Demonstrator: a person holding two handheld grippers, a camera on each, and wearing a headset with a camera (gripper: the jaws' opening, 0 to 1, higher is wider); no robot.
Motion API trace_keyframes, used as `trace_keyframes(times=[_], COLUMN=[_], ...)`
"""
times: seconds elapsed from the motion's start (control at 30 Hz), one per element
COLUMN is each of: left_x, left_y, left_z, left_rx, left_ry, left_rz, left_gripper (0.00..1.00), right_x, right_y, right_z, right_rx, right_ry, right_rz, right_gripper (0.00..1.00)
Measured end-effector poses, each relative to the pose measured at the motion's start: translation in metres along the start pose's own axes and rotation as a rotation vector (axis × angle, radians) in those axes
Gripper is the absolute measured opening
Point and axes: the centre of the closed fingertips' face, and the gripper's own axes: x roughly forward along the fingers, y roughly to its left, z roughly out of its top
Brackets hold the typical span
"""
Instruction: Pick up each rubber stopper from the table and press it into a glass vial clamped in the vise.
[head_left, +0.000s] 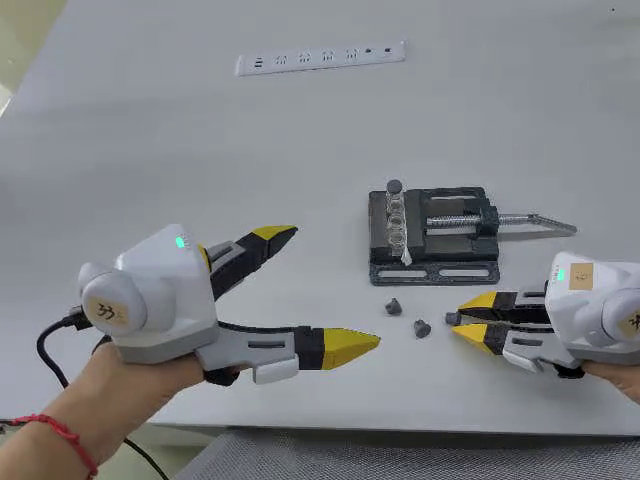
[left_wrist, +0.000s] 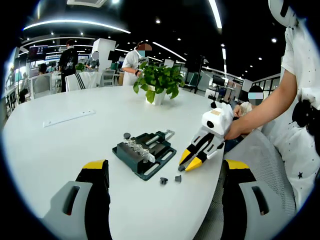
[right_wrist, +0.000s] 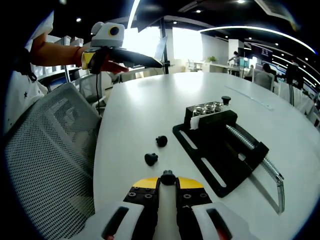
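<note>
White bench. Toward its front edge, black vise clamping a row of glass vials, farthest one plugged. Closer to that edge, left gripper gaping wide, right gripper pinching a rubber stopper. Two loose stoppers just before the vise.

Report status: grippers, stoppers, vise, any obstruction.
Left gripper open, hovering clear. Right gripper shut on a rubber stopper. Two loose stoppers on the table near the vise; one vial capped. No obstruction seen.
</note>
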Motion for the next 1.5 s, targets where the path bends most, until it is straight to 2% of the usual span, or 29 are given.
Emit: trace_keyframes(times=[0.83, 1.03, 1.13, 1.3, 1.37, 1.4, 1.5], left_x=[0.003, 0.005, 0.006, 0.009, 0.010, 0.011, 0.012], left_y=[-0.001, -0.001, -0.003, -0.009, -0.012, -0.015, -0.023], left_z=[0.001, 0.002, 0.004, 0.017, 0.022, 0.027, 0.038], left_rx=[-0.001, 0.000, 0.003, 0.013, 0.016, 0.017, 0.020], left_ry=[-0.001, -0.003, -0.008, -0.031, -0.039, -0.043, -0.049], left_rz=[-0.006, -0.009, -0.016, -0.036, -0.051, -0.066, -0.103], left_gripper=[0.93, 0.92, 0.91, 0.86, 0.81, 0.78, 0.66], right_x=[0.000, -0.006, -0.012, -0.033, -0.042, -0.047, -0.059], right_y=[0.000, -0.003, -0.004, 0.003, 0.007, 0.010, 0.012], right_z=[0.001, 0.005, 0.012, 0.047, 0.063, 0.073, 0.094], right_rx=[0.010, 0.026, 0.035, 0.113, 0.107, 0.124, 0.126], right_ry=[0.001, -0.014, -0.023, -0.106, -0.136, -0.160, -0.209], right_rz=[0.004, 0.012, 0.018, 0.092, 0.113, 0.148, 0.202], right_gripper=[0.08, 0.08, 0.07, 0.07, 0.07, 0.07, 0.07])
